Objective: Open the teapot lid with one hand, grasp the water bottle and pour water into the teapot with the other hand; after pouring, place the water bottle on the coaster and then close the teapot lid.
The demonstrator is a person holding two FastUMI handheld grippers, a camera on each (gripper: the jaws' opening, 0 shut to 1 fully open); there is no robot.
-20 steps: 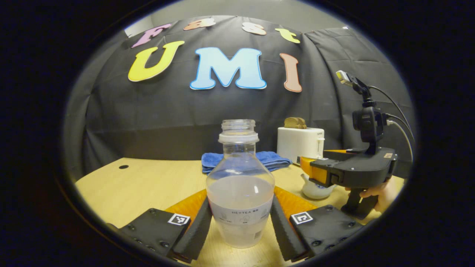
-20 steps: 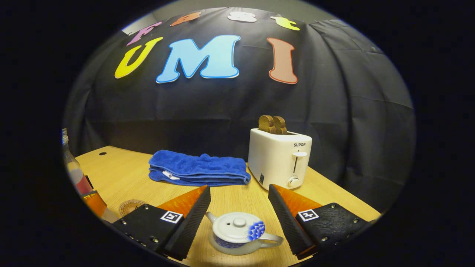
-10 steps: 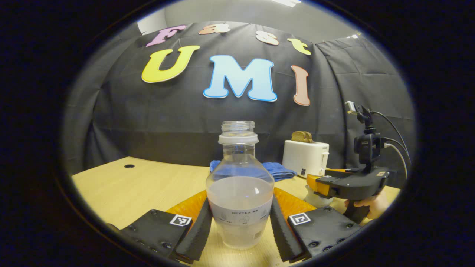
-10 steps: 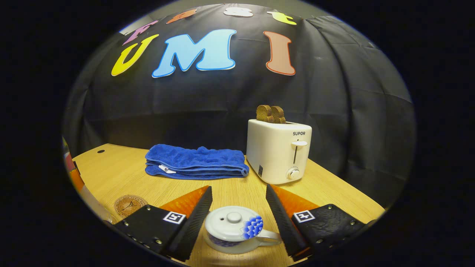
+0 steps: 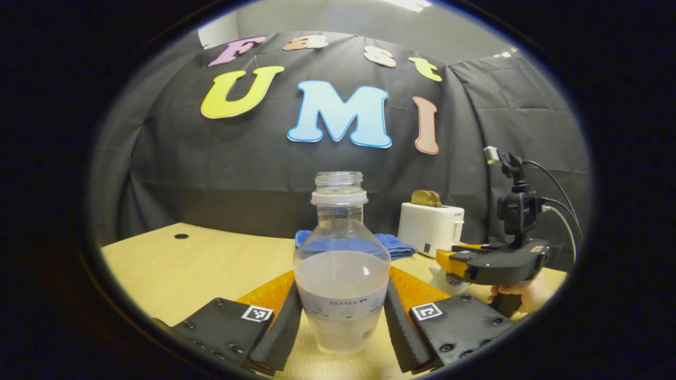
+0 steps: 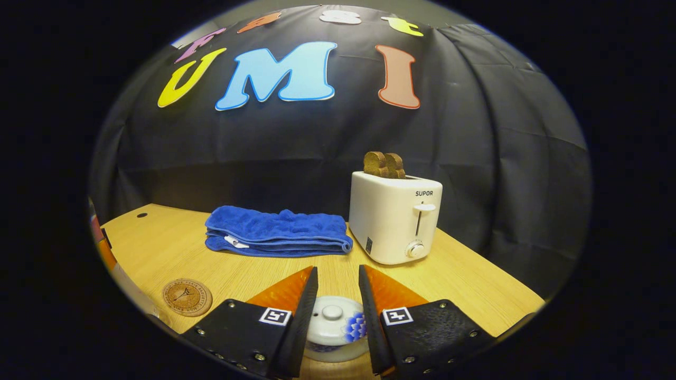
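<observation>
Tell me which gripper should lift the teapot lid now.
Right. The right gripper already has its fingers close on either side of the teapot lid, while the left gripper brackets the water bottle.

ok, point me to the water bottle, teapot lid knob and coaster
water bottle [image 5: 341,274], left gripper view, on the cloudy lower body.
teapot lid knob [image 6: 332,312], right gripper view, on the round knob's top.
coaster [image 6: 187,297], right gripper view, on the disc's centre.

Left claw clamps the upright, uncapped water bottle on the table
</observation>
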